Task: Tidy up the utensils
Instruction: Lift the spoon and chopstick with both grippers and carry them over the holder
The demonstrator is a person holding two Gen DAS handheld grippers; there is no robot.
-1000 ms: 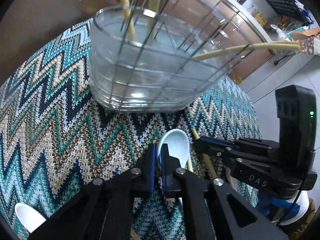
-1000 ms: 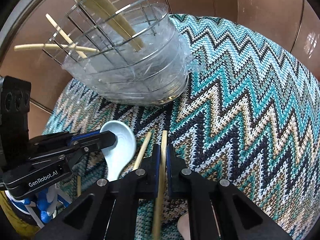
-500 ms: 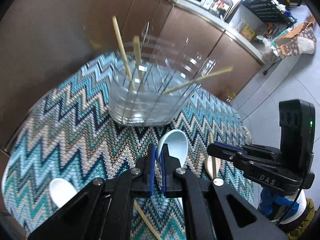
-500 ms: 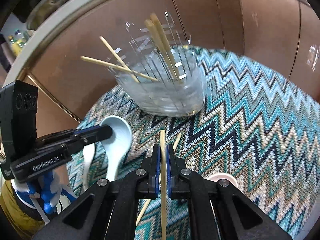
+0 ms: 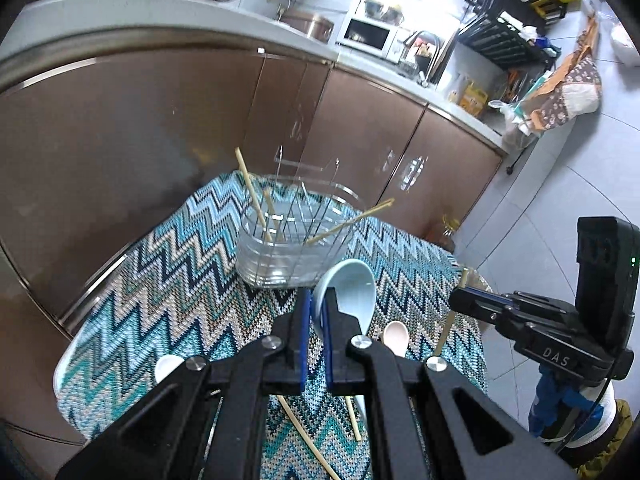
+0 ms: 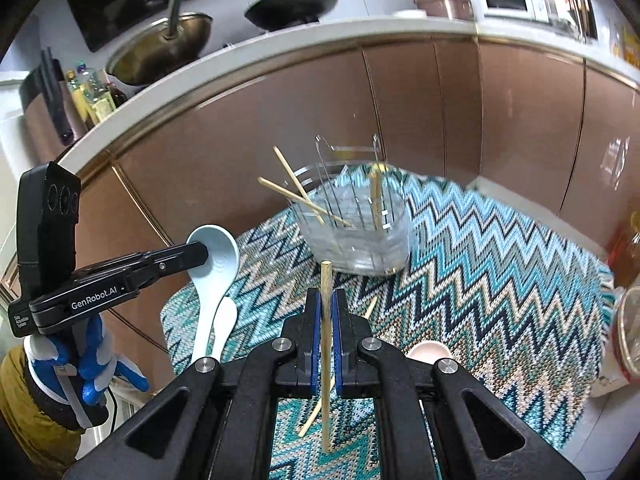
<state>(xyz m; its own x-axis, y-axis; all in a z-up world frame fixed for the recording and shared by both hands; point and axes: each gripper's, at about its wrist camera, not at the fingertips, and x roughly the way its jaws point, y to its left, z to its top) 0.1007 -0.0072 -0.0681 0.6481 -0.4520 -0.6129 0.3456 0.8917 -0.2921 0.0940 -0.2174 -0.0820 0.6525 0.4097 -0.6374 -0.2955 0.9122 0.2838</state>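
Observation:
My left gripper [image 5: 316,304] is shut on the rim of a pale blue soup spoon [image 5: 354,288] and holds it well above the table; it also shows in the right wrist view [image 6: 218,248]. My right gripper [image 6: 326,300] is shut on a wooden chopstick [image 6: 326,344], held upright in the air. A clear plastic utensil holder [image 5: 292,248] with three chopsticks in it stands at the far side of the table, ahead of both grippers; the right wrist view shows it too [image 6: 360,224].
A zigzag blue knitted cloth [image 6: 480,280] covers the table. On it lie a white spoon [image 5: 168,364], a pinkish spoon [image 5: 396,336] and loose chopsticks [image 5: 308,436]. Brown cabinet doors [image 5: 160,120] stand behind. A jar [image 6: 630,336] sits at the right edge.
Both grippers have risen and pulled back from the holder, lifting the spoon and the chopstick off the cloth. The holder now looks small and far.

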